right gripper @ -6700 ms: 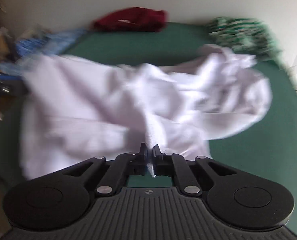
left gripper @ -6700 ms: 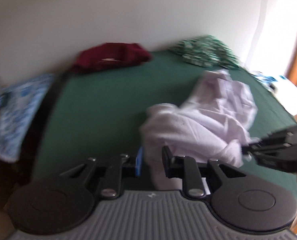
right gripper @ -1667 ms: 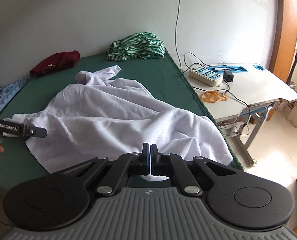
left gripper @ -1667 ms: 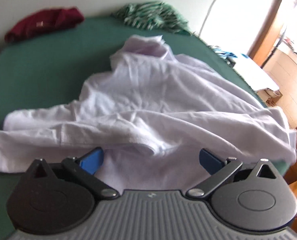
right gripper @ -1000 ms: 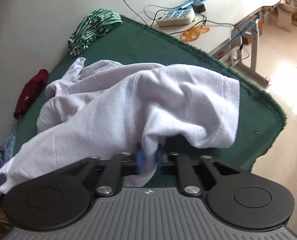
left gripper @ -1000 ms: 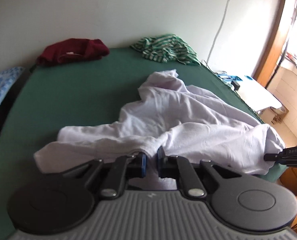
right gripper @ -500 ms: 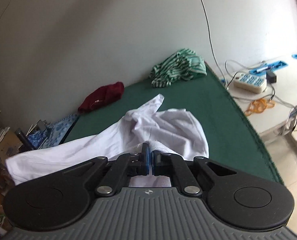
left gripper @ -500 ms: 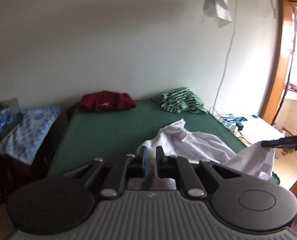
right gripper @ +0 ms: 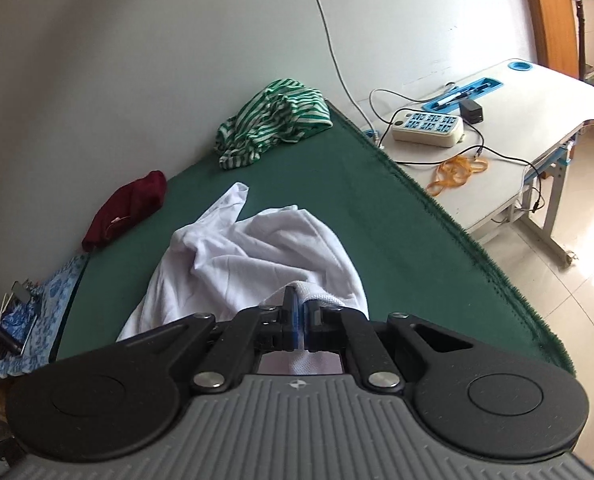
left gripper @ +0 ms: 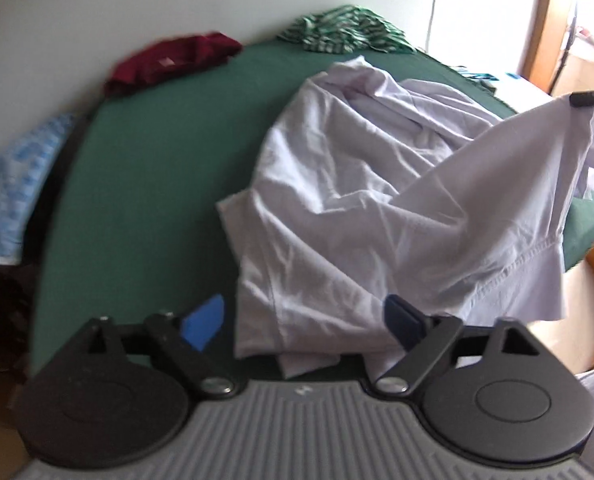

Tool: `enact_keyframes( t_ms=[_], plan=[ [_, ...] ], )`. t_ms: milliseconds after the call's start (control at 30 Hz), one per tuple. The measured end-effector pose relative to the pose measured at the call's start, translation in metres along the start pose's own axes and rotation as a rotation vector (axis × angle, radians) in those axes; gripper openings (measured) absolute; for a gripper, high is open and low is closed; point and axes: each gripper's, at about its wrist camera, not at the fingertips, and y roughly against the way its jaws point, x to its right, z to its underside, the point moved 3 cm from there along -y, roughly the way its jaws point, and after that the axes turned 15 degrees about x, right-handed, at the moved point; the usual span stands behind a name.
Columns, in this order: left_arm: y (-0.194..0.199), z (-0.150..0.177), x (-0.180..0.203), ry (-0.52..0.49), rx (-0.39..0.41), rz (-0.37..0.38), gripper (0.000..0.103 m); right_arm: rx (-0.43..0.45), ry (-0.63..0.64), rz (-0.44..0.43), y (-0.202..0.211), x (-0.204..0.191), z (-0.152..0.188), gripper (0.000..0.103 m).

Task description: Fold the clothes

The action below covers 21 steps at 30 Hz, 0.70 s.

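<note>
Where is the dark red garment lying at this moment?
The dark red garment lies at the far edge of the green table against the wall, left of the striped green garment and beyond the white shirt.

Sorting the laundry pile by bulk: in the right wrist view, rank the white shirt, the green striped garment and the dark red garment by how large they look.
1. white shirt, though it lies nearest the camera
2. green striped garment
3. dark red garment

The last two look close in size, so their order is unsure.
</note>
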Motion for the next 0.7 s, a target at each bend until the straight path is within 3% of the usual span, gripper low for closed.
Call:
enact_keyframes(
  t_ms=[67, 100, 133, 167, 233, 433, 467, 533, 600, 633, 667, 700],
  plan=[
    [-0.020, 0.003, -0.009, 0.040, -0.058, 0.039, 0.100, -0.050, -0.012, 0.034, -0.009, -0.001, 0.008, 0.010],
    [-0.030, 0.006, -0.012, 0.047, -0.087, 0.048, 0.091, -0.083, -0.013, 0.041, -0.014, -0.003, 0.015, 0.014],
    [-0.034, 0.006, -0.013, 0.038, -0.093, 0.060, 0.083, -0.115, -0.008, 0.048, -0.017, -0.005, 0.023, 0.024],
    [-0.037, 0.007, -0.014, 0.027, -0.096, 0.073, 0.078, -0.147, -0.001, 0.054, -0.019, -0.008, 0.032, 0.047],
    [-0.041, 0.007, -0.015, -0.003, -0.095, 0.103, 0.071, -0.224, 0.028, 0.054, -0.021, -0.015, 0.050, 0.070],
    [-0.046, 0.001, -0.023, -0.009, -0.071, 0.148, 0.036, -0.337, 0.069, 0.059, -0.022, -0.031, 0.094, 0.070],
    [-0.048, -0.002, -0.024, 0.006, -0.066, 0.147, 0.023, -0.352, 0.054, 0.060, -0.025, -0.033, 0.100, 0.070],
    [-0.052, -0.009, -0.026, 0.052, -0.049, 0.149, 0.015, -0.339, 0.080, 0.067, -0.030, -0.041, 0.108, 0.072],
    [-0.055, -0.018, -0.024, 0.092, -0.013, 0.147, 0.011, -0.308, 0.140, 0.076, -0.035, -0.050, 0.113, 0.060],
    [-0.056, -0.023, -0.020, 0.097, 0.012, 0.140, 0.011, -0.298, 0.185, 0.075, -0.038, -0.054, 0.112, 0.022],
    [-0.055, -0.031, -0.014, 0.076, 0.043, 0.121, 0.008, -0.292, 0.218, 0.062, -0.042, -0.057, 0.110, 0.007],
    [-0.049, -0.044, -0.009, 0.056, 0.097, 0.104, 0.004, -0.279, 0.211, 0.040, -0.045, -0.058, 0.103, 0.007]
  ],
)
